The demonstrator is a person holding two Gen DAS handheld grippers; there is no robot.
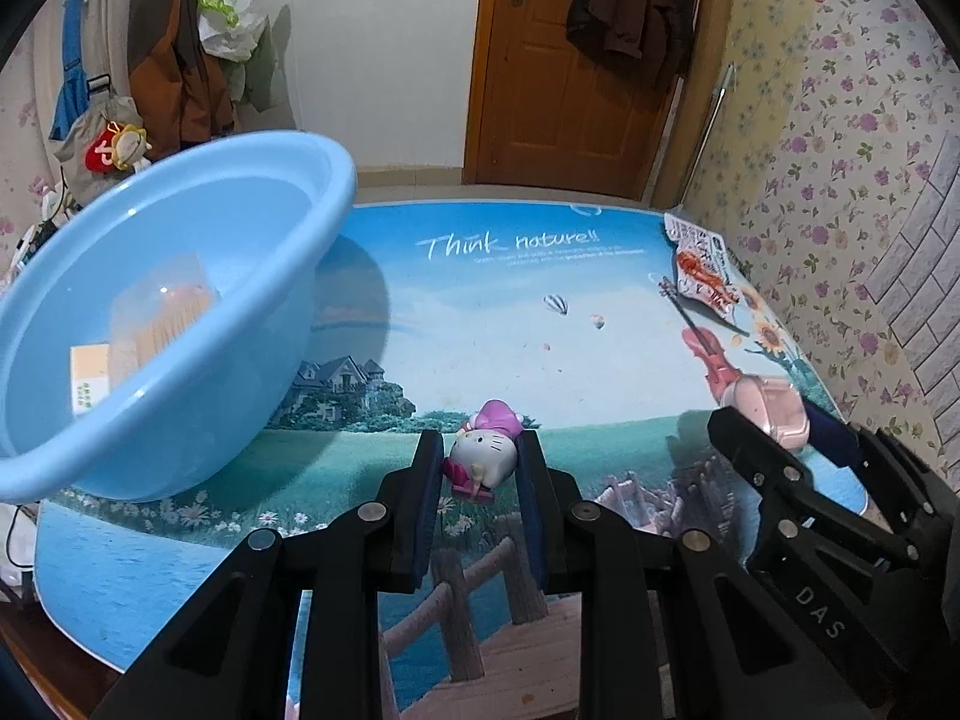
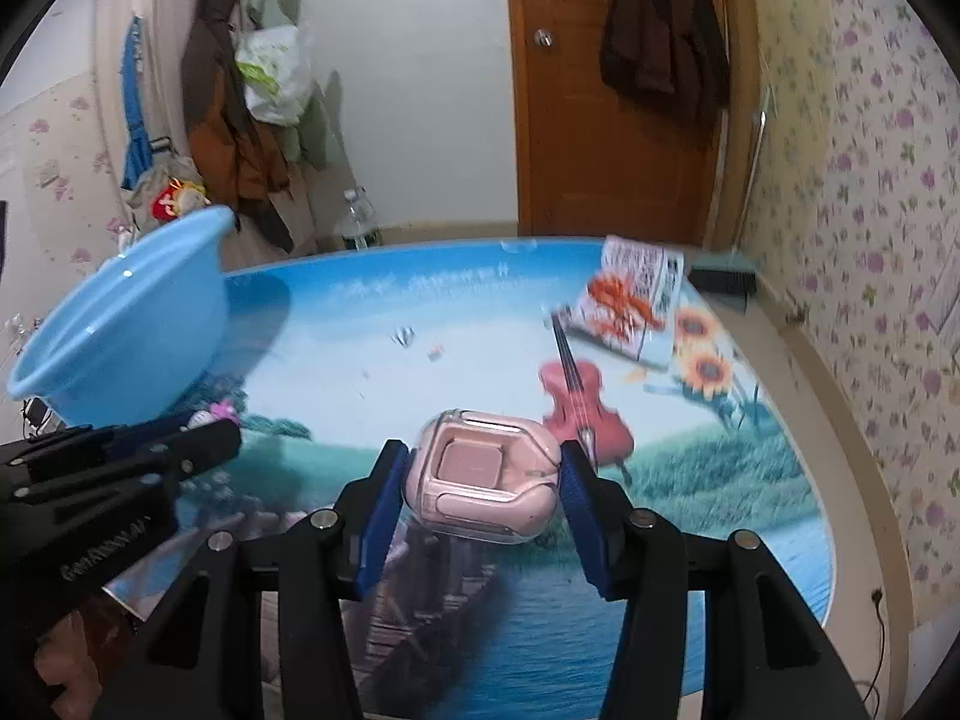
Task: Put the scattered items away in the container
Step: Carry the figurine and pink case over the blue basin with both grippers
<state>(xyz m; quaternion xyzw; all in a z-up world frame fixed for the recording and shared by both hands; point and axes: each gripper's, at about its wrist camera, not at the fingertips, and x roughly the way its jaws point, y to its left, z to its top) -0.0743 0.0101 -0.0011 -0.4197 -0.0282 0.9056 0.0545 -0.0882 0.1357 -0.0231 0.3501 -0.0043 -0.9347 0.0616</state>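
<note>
The left gripper [image 1: 480, 462] pinches a small white cat toy [image 1: 483, 456] with a pink bow, its blue pads pressed on both sides. The right gripper [image 2: 483, 480] pinches a pink earbud case [image 2: 480, 471] in a clear shell, and I think the case is off the table. The blue plastic basin [image 1: 168, 324] sits at the left of the table [image 1: 480, 312], near the cat toy and far from the case. Some things are already in the basin: a clear box of thin sticks [image 1: 162, 318] and a small card box [image 1: 90, 378]. Both held things must go in next. A snack packet [image 1: 702, 267] with red pictures lies at the far right, not picked up yet. The basin's near edge is cut off, so more could be hiding inside. The right view is blurry.
</note>
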